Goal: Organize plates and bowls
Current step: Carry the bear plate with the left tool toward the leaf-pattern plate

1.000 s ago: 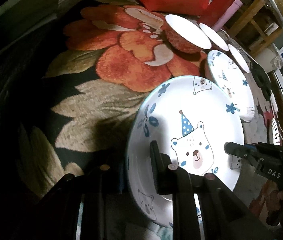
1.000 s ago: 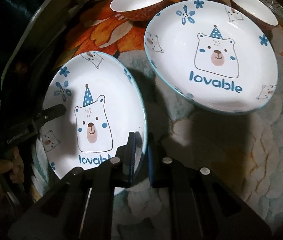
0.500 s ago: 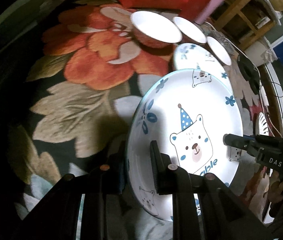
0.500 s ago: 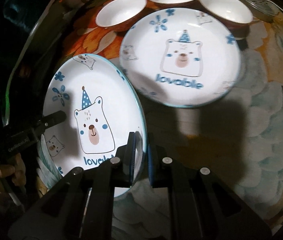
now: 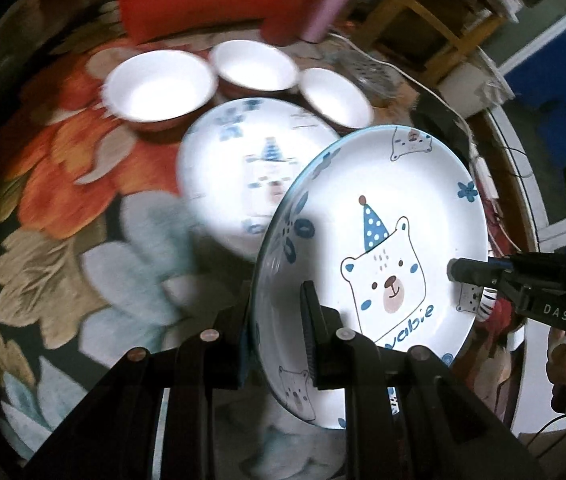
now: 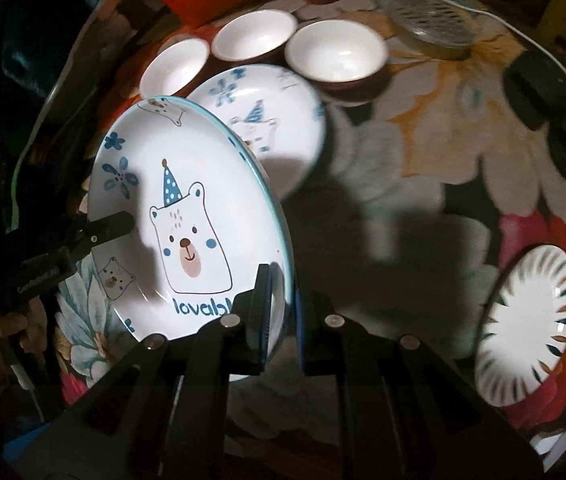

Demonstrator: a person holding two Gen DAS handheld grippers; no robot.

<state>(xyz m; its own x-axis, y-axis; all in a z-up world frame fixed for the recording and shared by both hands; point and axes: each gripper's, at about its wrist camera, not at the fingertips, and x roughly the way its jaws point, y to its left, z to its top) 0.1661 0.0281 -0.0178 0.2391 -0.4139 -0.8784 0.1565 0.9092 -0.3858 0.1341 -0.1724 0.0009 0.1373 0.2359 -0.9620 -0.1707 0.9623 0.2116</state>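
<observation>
The left gripper clamps one rim of the bear plate, the right gripper the opposite rim. The plate hangs tilted beside the second plate. Uneven hands could slip it or knock that plate. Both grippers point steeply down.

Matte black angular fingers on the left gripper and right gripper, with round silver screws along the linkage. Blue pads inside; white "DAS" lettering on the right one's side.
</observation>
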